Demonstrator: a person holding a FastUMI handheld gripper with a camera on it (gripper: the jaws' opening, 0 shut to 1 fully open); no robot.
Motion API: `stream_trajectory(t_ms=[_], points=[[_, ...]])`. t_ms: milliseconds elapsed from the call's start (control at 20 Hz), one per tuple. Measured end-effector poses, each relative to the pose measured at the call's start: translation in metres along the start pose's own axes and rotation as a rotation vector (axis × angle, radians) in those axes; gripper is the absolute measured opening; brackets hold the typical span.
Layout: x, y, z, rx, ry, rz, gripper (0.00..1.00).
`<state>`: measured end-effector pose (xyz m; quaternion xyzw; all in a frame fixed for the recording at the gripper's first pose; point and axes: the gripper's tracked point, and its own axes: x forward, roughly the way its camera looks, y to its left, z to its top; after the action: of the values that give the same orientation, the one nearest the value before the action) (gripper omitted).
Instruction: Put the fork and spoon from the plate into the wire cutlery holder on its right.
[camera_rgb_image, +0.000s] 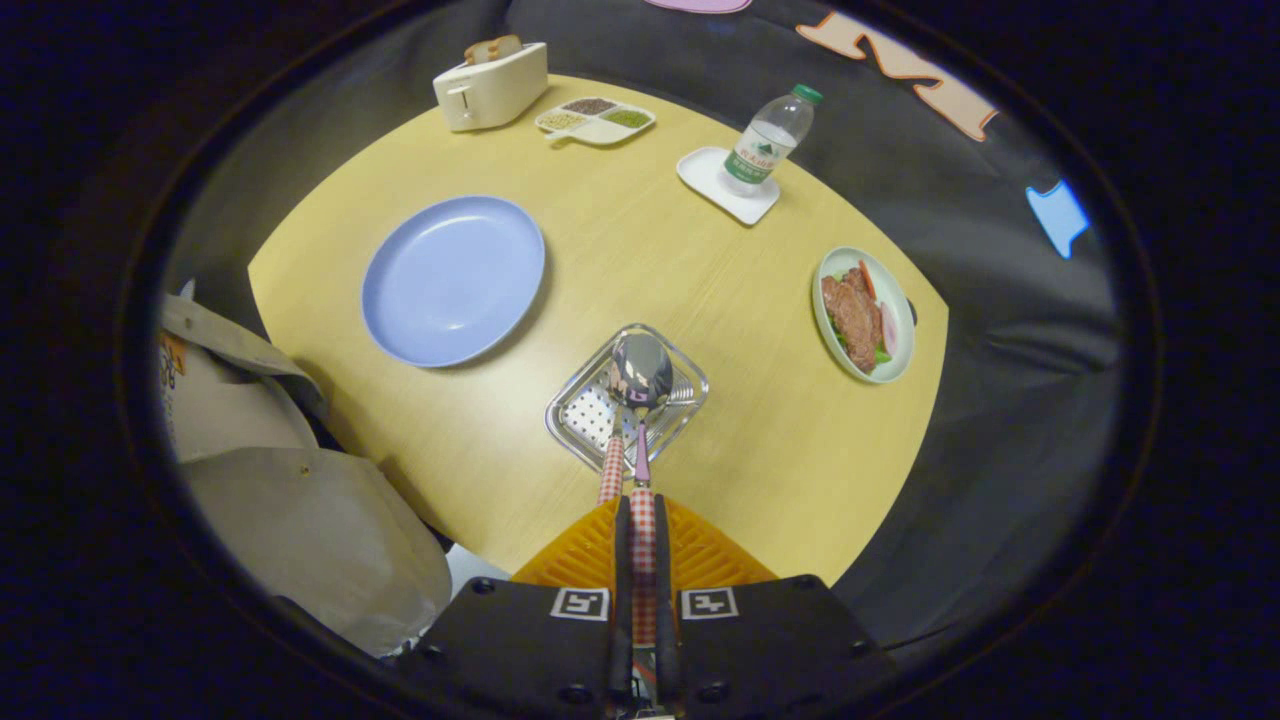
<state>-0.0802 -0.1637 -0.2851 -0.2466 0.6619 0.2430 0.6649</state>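
Both jaws clamp the spoon (641, 372) handle above the wire holder (627, 396); a second checked handle (611, 468), half hidden, stands inside.

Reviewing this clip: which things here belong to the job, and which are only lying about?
Job: the tool, shut on the spoon over the wire cutlery holder; a second checked handle beside it; the bare blue plate.

Lying about: toaster, divided dish, water bottle on its coaster, meat plate.

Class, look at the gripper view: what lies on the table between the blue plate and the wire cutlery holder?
Nothing: in the gripper view, only bare table separates the blue plate from the wire cutlery holder. The fingers clamp the spoon above the holder.
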Motion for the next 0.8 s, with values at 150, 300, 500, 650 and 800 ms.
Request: stream_trajectory(t_ms=[150,300,500,650,800], points=[[0.005,-0.002,-0.004,-0.014,0.079,0.019,0.12],[0.009,-0.004,-0.004,-0.015,0.124,0.026,0.15],[0.006,-0.007,0.01,-0.004,0.098,0.026,0.23],[-0.003,-0.014,0.026,0.035,0.028,0.011,0.49],[-0.017,-0.016,0.051,0.153,-0.121,-0.014,0.8]])
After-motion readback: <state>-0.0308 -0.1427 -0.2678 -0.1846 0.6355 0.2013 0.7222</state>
